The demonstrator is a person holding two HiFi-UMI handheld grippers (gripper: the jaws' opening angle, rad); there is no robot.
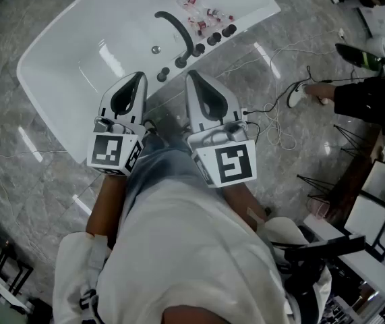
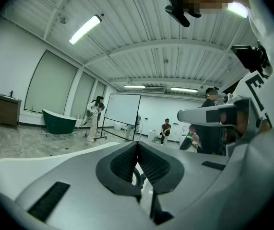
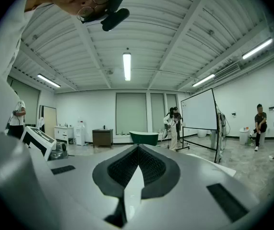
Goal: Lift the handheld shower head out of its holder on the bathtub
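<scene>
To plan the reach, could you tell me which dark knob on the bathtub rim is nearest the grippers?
The knob at the row's lower-left end, between the left gripper and right gripper; the rest run up toward the small bottles.

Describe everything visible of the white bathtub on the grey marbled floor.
The white bathtub looks glossy and smooth, and lies diagonally across the grey marbled floor in the head view. A round metal drain sits in its basin. On the rim nearest the person stand a dark curved fitting, a row of dark round knobs and a few small bottles. No water shows inside.
</scene>
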